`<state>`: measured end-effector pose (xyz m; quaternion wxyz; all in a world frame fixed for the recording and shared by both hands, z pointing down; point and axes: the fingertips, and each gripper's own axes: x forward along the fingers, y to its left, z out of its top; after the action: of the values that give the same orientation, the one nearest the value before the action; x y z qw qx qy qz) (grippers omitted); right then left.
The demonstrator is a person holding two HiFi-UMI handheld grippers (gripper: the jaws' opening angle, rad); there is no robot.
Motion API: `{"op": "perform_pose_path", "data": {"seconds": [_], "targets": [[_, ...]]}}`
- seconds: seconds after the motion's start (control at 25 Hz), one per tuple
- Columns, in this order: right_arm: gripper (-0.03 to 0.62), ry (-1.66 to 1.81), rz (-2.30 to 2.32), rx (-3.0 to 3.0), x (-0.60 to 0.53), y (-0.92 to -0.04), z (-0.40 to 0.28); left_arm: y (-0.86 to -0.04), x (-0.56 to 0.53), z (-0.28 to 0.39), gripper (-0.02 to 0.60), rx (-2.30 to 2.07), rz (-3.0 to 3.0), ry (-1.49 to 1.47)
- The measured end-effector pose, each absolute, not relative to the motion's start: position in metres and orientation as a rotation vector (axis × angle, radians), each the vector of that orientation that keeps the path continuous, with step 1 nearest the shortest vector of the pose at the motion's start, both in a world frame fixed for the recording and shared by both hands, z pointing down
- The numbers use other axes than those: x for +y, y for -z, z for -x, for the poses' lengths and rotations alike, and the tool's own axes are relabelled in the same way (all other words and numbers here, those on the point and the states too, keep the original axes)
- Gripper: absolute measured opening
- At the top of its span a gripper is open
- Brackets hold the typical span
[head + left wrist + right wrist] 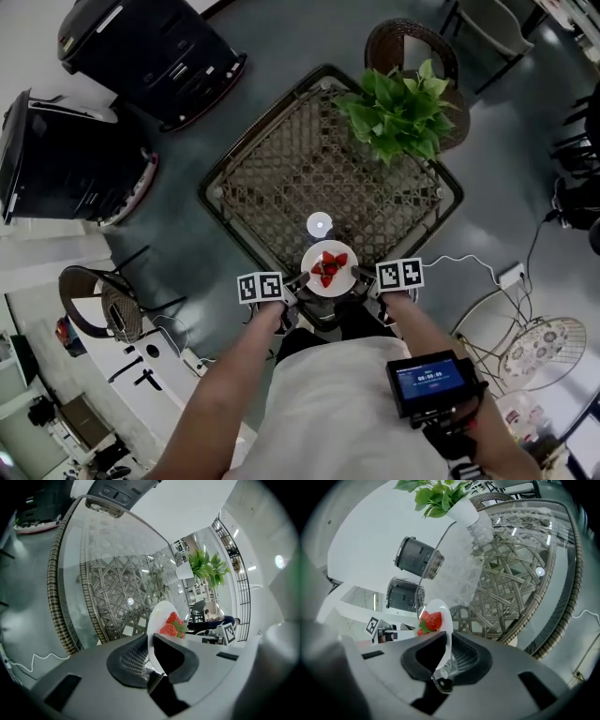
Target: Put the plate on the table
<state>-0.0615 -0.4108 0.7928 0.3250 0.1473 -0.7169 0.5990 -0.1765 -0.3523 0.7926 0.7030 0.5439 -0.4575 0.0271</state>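
Note:
A white plate (329, 269) with red strawberries (328, 265) hangs over the near corner of the glass-topped wicker table (281, 178). My left gripper (302, 278) is shut on its left rim and my right gripper (357, 273) is shut on its right rim. In the left gripper view the plate (159, 616) stands edge-on between the jaws of the left gripper (151, 656), strawberries (172, 626) beyond. The right gripper view shows the same plate (443, 616) pinched in the right gripper (446, 656). Whether the plate touches the glass I cannot tell.
A potted green plant (403, 108) stands at the table's far right corner. A small bright round spot (320, 224) lies on the glass just beyond the plate. Two black armchairs (150, 47) stand left, a wicker chair (412, 47) behind the plant. A white cable (469, 262) runs on the floor at right.

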Motion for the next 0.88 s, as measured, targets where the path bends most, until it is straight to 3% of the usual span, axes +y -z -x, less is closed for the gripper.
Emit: {"op": "perform_pose_path", "data": {"seconds": [0.88], "targets": [[0.031,-1.283,-0.381,-1.897,-0.422,-0.818,0.072,-0.825,-0.364,0.186,0.031,-1.114,-1.177,-0.266]]}}
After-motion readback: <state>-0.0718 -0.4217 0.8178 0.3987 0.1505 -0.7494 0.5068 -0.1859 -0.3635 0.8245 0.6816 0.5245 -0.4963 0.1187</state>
